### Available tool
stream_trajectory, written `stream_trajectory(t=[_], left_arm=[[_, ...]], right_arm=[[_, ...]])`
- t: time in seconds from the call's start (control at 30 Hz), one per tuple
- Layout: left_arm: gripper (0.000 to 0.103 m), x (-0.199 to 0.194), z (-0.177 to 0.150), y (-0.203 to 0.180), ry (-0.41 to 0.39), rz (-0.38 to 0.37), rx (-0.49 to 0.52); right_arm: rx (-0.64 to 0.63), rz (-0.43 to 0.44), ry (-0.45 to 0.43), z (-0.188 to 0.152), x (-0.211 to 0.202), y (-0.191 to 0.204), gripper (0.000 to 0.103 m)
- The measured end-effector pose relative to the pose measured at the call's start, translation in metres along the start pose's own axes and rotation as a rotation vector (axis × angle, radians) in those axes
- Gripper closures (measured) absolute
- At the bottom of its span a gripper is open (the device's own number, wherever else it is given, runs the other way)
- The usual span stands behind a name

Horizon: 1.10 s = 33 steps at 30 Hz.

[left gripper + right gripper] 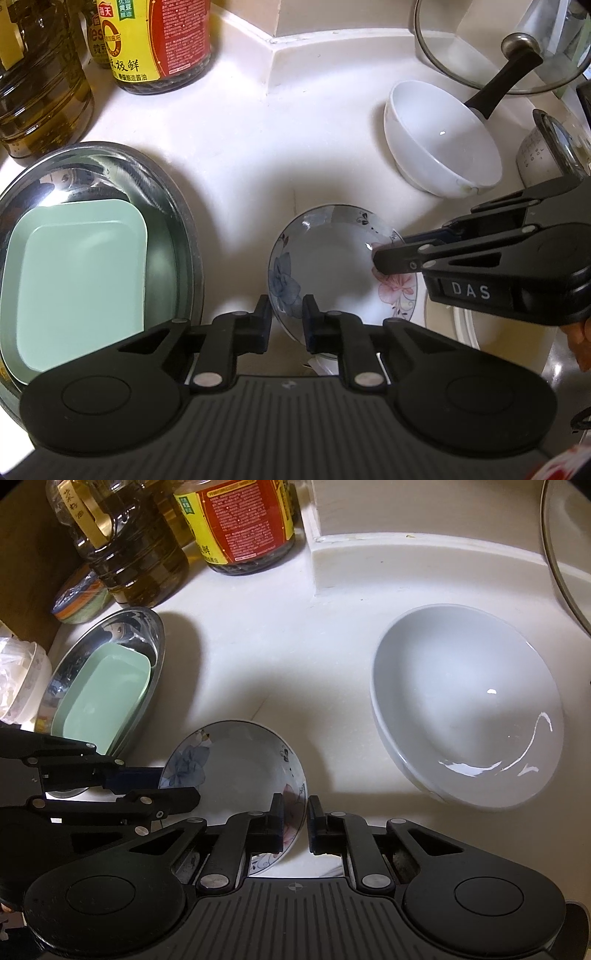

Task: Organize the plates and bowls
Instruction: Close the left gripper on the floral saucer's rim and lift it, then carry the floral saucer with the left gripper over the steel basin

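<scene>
A: Left wrist view first. What does the left gripper (286, 317) have?

B: Its jaws are narrow and closed on the near rim of the floral dish (325, 266), at about 6 o'clock on the dish. That dish is tilted, with a blue flower on one side and a pink one on the other.

A: And the right gripper (384, 254)?

B: It reaches in from 3 o'clock and its jaws pinch the pink-flower side of the same rim. In the right wrist view the right gripper (295, 819) shows the rim of the floral dish (236, 760) between its two fingers, the gap slim, and the left gripper (173, 786) enters from 9 o'clock onto the blue-flower side.

A: Where is the dish set?

B: Above the white table (229, 155), near its middle. I cannot tell whether its base touches anything.

A: Other crockery?

B: A plain white bowl (465, 709) stands on the table at 2 o'clock from the dish, well apart. At 9 o'clock a green rectangular dish (77, 280) lies inside a steel basin (162, 184).

A: Behind them?

B: Oil bottle (133, 554) and a sauce jar (243, 520) at 11 to 12 o'clock; a glass lid (495, 44) at 1 o'clock.
</scene>
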<state>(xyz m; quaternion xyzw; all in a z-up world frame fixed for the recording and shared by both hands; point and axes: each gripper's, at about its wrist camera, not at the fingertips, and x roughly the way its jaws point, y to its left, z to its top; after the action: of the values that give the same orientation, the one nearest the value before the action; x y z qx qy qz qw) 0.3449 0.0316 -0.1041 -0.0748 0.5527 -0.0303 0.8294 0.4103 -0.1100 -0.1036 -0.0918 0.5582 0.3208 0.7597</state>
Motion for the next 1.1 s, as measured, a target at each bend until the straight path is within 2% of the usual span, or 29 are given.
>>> stream_trajectory(t=[1.1], left_arm=[[0.093, -0.003, 0.019, 0.005, -0.026, 0.008, 0.009]], right_arm=[[0.098, -0.006, -0.081, 0.005, -0.008, -0.007, 0.095]])
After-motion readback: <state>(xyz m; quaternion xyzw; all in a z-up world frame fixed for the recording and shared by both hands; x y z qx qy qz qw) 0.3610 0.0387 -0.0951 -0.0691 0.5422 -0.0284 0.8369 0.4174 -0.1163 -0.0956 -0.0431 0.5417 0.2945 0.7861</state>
